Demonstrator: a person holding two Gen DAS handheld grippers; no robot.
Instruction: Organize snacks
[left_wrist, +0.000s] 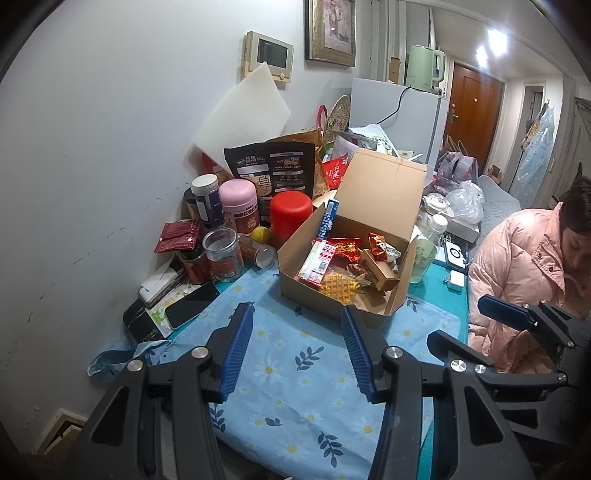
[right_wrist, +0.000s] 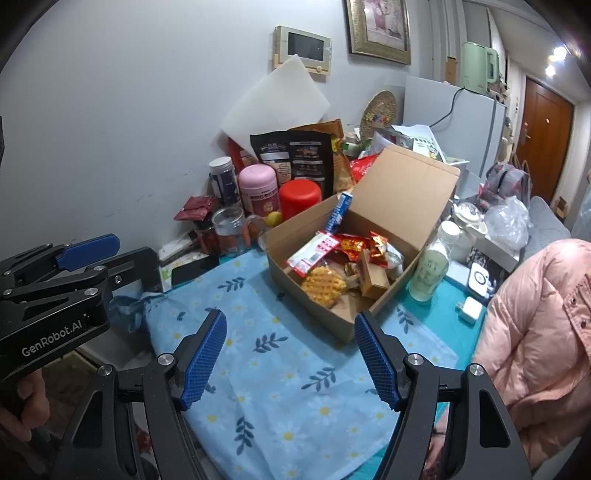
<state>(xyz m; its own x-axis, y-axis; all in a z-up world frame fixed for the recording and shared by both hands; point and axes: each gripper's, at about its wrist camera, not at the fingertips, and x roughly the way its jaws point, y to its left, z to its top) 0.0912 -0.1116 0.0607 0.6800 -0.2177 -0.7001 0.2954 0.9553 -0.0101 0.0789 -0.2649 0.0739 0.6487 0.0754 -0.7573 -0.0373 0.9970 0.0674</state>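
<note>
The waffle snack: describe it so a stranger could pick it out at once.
Start at the open cardboard box on the blue floral cloth, its lid standing up at the back. Look in its near part, beside the small brown carton. The waffle snack lies there in a clear wrapper; its golden grid pattern sets it apart from the red packets behind it.

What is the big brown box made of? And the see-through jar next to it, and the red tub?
The box looks like plain cardboard: matte brown, with creased fold lines on its raised flap. The jar is clear, so glass or hard plastic; the pictures cannot settle which. The red tub looks like smooth plastic, one solid colour with a soft shine.
</note>
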